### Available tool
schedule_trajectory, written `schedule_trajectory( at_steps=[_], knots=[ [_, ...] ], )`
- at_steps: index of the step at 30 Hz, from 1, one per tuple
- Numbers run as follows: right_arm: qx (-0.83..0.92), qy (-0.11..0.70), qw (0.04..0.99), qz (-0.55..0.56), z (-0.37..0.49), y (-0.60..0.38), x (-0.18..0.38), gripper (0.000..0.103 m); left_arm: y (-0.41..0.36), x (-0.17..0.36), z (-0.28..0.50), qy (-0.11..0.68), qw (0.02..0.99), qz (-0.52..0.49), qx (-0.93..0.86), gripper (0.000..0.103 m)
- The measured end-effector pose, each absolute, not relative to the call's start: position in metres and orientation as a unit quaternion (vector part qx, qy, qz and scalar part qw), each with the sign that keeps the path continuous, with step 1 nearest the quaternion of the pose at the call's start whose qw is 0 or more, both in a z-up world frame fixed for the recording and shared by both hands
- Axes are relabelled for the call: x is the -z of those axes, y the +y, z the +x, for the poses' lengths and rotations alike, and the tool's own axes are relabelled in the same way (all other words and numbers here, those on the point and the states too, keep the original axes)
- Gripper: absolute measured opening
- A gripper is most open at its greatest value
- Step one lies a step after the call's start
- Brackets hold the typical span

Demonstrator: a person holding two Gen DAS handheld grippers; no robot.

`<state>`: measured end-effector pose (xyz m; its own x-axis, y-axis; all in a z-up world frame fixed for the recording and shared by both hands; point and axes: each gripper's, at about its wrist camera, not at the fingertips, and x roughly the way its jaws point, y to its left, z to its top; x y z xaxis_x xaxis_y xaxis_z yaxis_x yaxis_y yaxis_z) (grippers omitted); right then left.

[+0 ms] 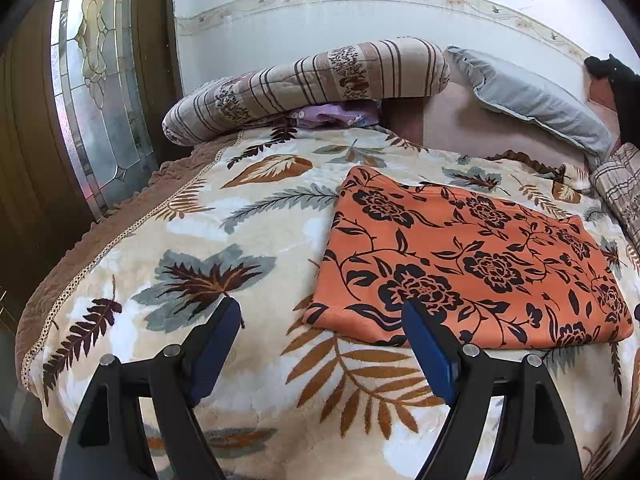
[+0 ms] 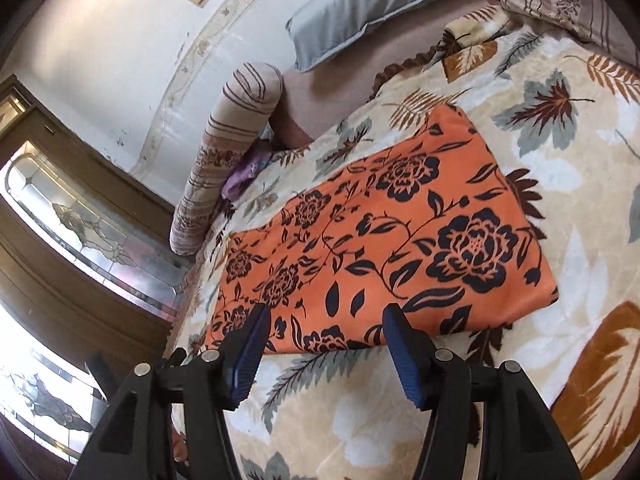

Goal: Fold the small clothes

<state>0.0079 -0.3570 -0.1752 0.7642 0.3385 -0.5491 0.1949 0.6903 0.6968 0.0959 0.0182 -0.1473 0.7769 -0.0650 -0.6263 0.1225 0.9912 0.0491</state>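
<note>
Left wrist view, left to right: we saw a leaded-glass door panel (image 1: 96, 92) at the far left, then the bed under a leaf-print blanket (image 1: 168, 236). A striped bolster pillow (image 1: 304, 84) lay along the head end with a bit of purple cloth (image 1: 336, 114) tucked under it, and a grey pillow (image 1: 536, 100) sat further right. The left gripper (image 1: 320, 308) hung over the blanket, jaws spread wide, nothing between them. Its right fingertip overlapped the near-left corner of the folded orange floral garment (image 1: 472, 260) in the frame; we couldn't tell if it touched.

Right wrist view: the same door panel (image 2: 92, 224) was on the left, the bolster (image 2: 224, 152) stood beside it, the grey pillow (image 2: 372, 8) up top. The orange garment (image 2: 380, 232) lay flat on the blanket (image 2: 560, 184) as a neat rectangle, roughly mid-bed. The right gripper (image 2: 324, 308) was at its near edge, jaws spread, holding nothing; both fingertips overlapped the garment's edge, contact unclear.
</note>
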Motion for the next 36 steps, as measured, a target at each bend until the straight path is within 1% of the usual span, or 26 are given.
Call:
schedule_trajectory(
  at_steps=[8,15,16,17,19,20,24,28,36],
  knots=[
    [-0.041,0.351,0.854,0.382,0.009,-0.354,0.18,0.063,0.009,0.136,0.089,0.311,0.947,0.065,0.039,0.083],
    [-0.042,0.342,0.856,0.385,0.005,-0.364,0.18,0.063,-0.032,0.105,0.07,0.284,0.955,0.073,0.054,0.083],
    [-0.044,0.341,0.855,0.387,0.004,-0.366,0.18,0.063,-0.038,0.102,0.068,0.28,0.955,0.075,0.058,0.086],
    [-0.044,0.341,0.856,0.387,0.004,-0.366,0.179,0.063,-0.046,0.098,0.063,0.276,0.956,0.076,0.066,0.091],
    [-0.047,0.341,0.857,0.384,0.005,-0.366,0.178,0.064,-0.055,0.093,0.057,0.276,0.955,0.065,0.082,0.097],
    [-0.048,0.341,0.857,0.382,0.005,-0.366,0.178,0.064,-0.058,0.092,0.054,0.281,0.953,0.054,0.096,0.097],
    [-0.05,0.346,0.857,0.38,0.008,-0.363,0.179,0.064,-0.069,0.1,0.049,0.308,0.941,0.04,0.131,0.097],
    [-0.048,0.346,0.86,0.373,0.011,-0.362,0.177,0.064,-0.074,0.116,0.052,0.331,0.935,0.054,0.117,0.097],
    [-0.054,0.345,0.856,0.381,0.012,-0.37,0.177,0.064,-0.051,0.142,0.063,0.372,0.923,0.065,0.072,0.097]
  ],
)
